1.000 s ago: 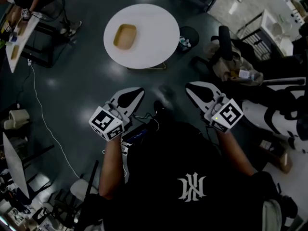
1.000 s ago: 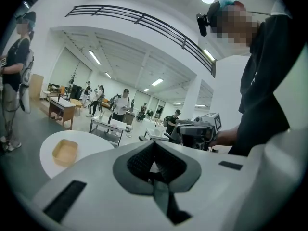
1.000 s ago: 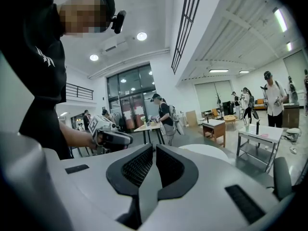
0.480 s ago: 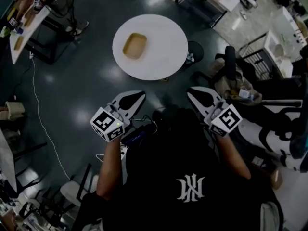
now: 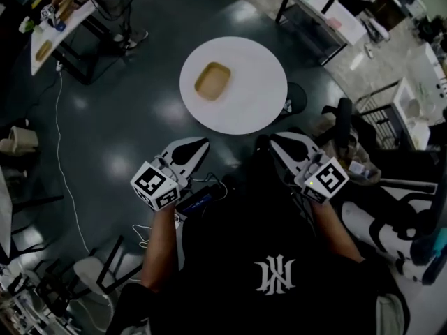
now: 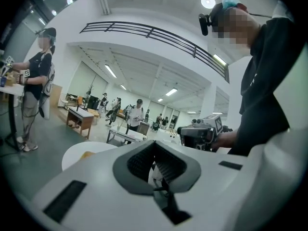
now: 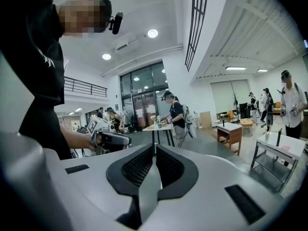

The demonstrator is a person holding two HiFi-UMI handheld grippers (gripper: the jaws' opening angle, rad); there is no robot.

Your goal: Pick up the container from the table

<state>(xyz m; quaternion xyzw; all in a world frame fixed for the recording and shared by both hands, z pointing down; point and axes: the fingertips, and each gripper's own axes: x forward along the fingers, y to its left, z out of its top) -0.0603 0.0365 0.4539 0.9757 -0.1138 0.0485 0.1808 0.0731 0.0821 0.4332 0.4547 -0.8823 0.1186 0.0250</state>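
Item: tan container (image 5: 213, 80), on round table (image 5: 262, 107), well apart from grippers.
Left gripper (image 5: 198, 144), right gripper (image 5: 281, 141): jaws together, empty.
Risk: reaching w/ jaws unopened would likely shove the container, no grip.

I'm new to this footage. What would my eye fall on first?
The white round table shines against the dark floor at the head view's upper centre, a tan container on its left half. Below, the left gripper and right gripper point towards it, both shut and empty.
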